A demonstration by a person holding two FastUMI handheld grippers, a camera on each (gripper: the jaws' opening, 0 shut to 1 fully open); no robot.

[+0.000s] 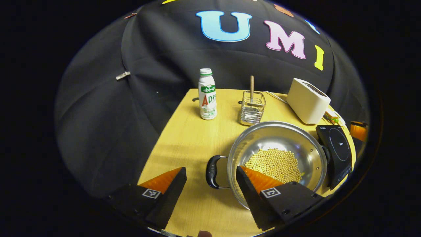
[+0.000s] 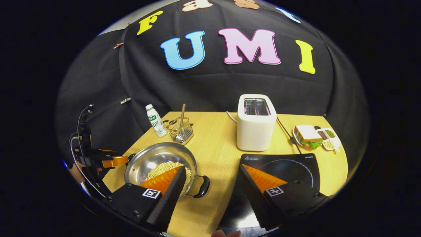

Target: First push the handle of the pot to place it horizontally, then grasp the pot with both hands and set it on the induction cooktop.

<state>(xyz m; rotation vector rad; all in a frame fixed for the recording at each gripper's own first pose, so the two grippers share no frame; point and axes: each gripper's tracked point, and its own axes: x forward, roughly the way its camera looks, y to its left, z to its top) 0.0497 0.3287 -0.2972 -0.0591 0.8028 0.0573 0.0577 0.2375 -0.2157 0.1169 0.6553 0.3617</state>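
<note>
Now, the left gripper hangs with its jaws spread wide and nothing between them, and the pot's near handle sits right in that gap, untouched on either side. Over in the right gripper view, the right gripper is just as wide and just as empty, with the pot's other handle in its gap too.

The pot stands on the table, with the induction cooktop just beside it. Both handles look level already, so I'd call this the two-handed grasp.

To do it well: settle each pair of fingers squarely across its own handle, close both together, and lift flat, because those loose beans will slide if the pot tips. Carry it low and set it down centred on the cooktop ring.

Counting up: two grippers, one pot with two handles, one cooktop, one toaster, one bottle, one wire holder with one wooden-handled utensil standing in it, one sandwich on a plate beside a small dish.
</note>
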